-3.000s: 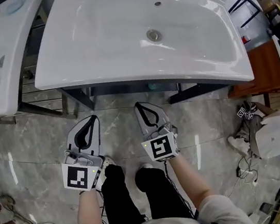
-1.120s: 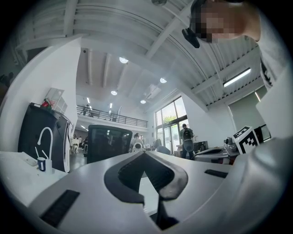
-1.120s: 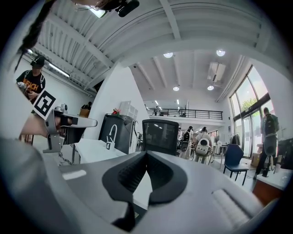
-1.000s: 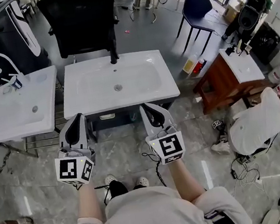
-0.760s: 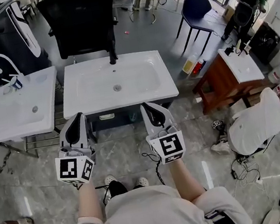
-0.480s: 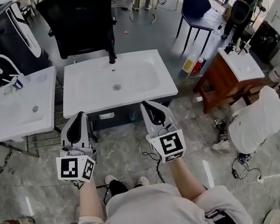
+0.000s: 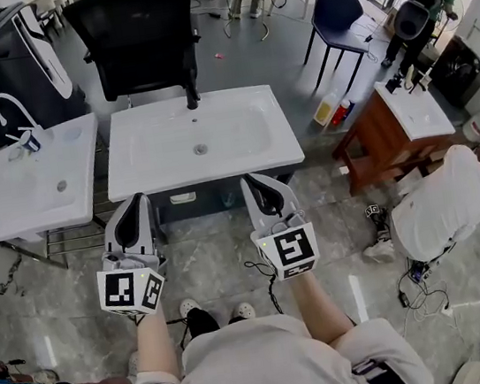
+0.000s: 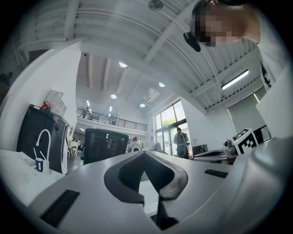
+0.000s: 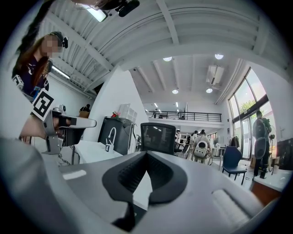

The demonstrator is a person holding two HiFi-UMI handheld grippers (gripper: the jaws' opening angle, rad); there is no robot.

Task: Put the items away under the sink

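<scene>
While the left tool [image 7: 137,199] and right tool [image 7: 251,180] are held shut, nothing is gripped. The sink [image 7: 153,146] is seen glossy white.

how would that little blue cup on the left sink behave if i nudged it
The cup is small and stands upright near the back edge of the left sink, so it is probably light and would tip easily if nudged up high. The sink top looks glossy, so a low push would likely make it slide rather than grip. Its material and contents cannot be told.

The grey marble floor [image 7: 204,250] carries a white sink [image 7: 157,177] and cables [image 7: 416,276].
</scene>
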